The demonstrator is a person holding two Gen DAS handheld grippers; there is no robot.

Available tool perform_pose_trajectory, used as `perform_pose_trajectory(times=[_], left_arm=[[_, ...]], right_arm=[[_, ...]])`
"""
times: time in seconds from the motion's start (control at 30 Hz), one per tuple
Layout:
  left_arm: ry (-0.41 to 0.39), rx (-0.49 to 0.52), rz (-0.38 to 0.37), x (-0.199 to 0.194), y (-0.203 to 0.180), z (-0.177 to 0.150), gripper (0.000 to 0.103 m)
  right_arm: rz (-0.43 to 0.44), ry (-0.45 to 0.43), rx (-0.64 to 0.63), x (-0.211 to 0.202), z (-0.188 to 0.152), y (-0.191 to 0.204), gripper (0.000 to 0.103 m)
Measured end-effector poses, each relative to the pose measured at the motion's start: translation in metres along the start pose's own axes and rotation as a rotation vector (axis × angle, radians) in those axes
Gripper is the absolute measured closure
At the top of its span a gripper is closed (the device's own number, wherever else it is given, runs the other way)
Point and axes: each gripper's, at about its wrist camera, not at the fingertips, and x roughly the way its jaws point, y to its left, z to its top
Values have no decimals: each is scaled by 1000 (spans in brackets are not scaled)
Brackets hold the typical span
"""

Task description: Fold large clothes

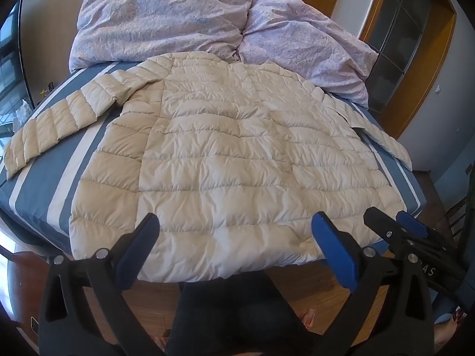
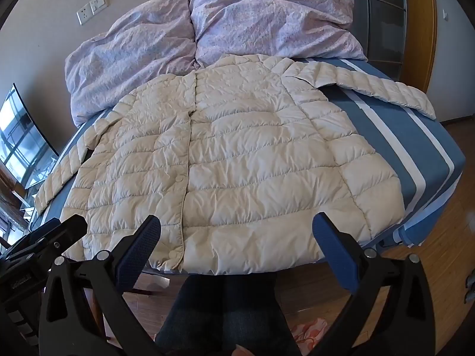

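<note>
Bed (image 1: 38,184) under jacket (image 1: 231,148) (beyond open claws (image 1: 234,231))

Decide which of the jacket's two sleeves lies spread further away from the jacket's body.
The sleeve on the right gripper's side: it stretches far out across the blue striped sheet, open sheet below it. The other sleeve runs close beside the jacket.

i see a bed (image 2: 386,136) with a blue, white-striped sheet, a lilac duvet (image 2: 237,20) heaped at its head. behind it a beige wall (image 2: 44,3) with sockets (image 2: 90,7). wood-framed glass doors (image 2: 383,14) stand off the bed's far right corner. the floor (image 2: 439,252) is wood. daylight shows in a window (image 1: 9,59) left.
</note>
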Motion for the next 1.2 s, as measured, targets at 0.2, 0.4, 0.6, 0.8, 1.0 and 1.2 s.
perform_pose_trajectory(times=[0.2,0.4,0.6,0.8,1.0,1.2], left_arm=[[1,2,-4,1,1,0,2],[2,2,-3,1,0,0,2],[0,2,-5,1,1,0,2],[1,1,-5,0,1,-1,2],[0,2,-6,1,1,0,2],[1,1,-6,1,1,0,2]], right_arm=[[0,1,0,1,0,0,1],[-1,2,1,1,0,-1,1],[-1,3,1,2,-1,-1,1],[-1,3,1,2,-1,-1,1],[-1,4,2,2,-1,-2,1],[0,4,1,3,-1,-2,1]])
